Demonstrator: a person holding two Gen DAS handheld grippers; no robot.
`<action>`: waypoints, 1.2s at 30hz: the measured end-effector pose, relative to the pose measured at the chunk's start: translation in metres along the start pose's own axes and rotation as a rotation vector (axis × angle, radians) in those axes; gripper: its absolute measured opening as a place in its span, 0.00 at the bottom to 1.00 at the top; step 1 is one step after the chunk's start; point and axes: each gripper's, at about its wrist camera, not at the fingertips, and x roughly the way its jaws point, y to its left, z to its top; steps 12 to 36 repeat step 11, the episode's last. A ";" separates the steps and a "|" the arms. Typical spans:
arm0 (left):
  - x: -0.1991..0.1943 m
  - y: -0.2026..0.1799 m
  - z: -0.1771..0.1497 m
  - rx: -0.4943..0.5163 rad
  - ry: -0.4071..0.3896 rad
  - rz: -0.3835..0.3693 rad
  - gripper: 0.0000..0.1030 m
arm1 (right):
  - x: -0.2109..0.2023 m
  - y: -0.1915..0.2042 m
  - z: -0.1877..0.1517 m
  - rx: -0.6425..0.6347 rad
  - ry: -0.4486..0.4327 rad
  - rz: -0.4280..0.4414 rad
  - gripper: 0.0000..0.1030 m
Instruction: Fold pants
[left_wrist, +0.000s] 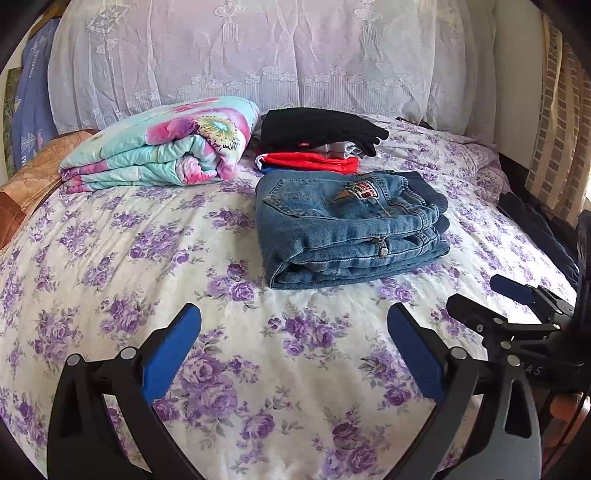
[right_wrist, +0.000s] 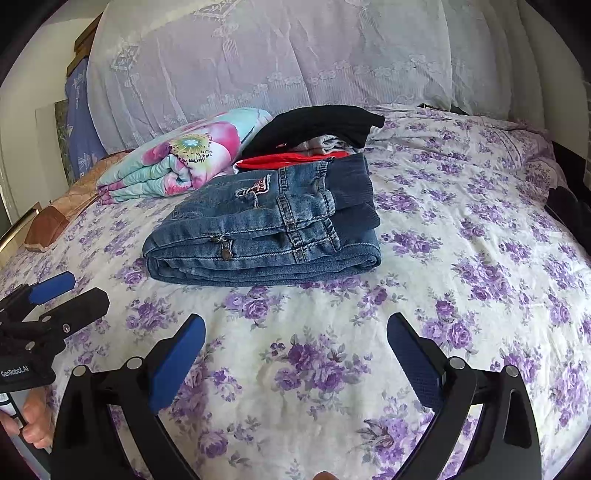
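- Left wrist view: my left hand-held gripper (left_wrist: 294, 347) is spread wide w/ nothing between the blue pads, just above the floral bedspread (left_wrist: 110, 258).
- The jeans (left_wrist: 351, 229) lie folded in a thick stack on the bed, straight ahead of my fingers, well apart from them; button on the front edge, patch on top.
- Behind the jeans, touching or nearly so: a red garment (left_wrist: 314, 162), then a black garment (left_wrist: 317, 127) on top of the pile.
- Left of that pile, a rolled floral quilt (left_wrist: 166, 147). Lace cover (left_wrist: 258, 55) hangs across the back.
- My right hand-held gripper (left_wrist: 484, 299) pokes in at the right edge, also apart at the tips.
- Right wrist view: right hand-held gripper (right_wrist: 296, 350) spread, pads empty, over the bedspread (right_wrist: 480, 258).
- Jeans (right_wrist: 258, 236) ahead and a bit left, folded, not touched by either tool.
- Left hand-held gripper (right_wrist: 79, 291) at the left edge, tips apart; my hand (right_wrist: 35, 421) on its handle lower left.
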 end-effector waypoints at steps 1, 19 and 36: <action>0.000 -0.001 0.000 0.005 -0.002 0.001 0.95 | 0.000 0.000 0.000 0.000 -0.001 -0.002 0.96; -0.002 -0.013 -0.003 0.053 -0.010 0.002 0.95 | -0.001 0.004 -0.001 -0.025 -0.005 -0.010 0.96; -0.002 -0.013 -0.003 0.053 -0.010 0.002 0.95 | -0.001 0.004 -0.001 -0.025 -0.005 -0.010 0.96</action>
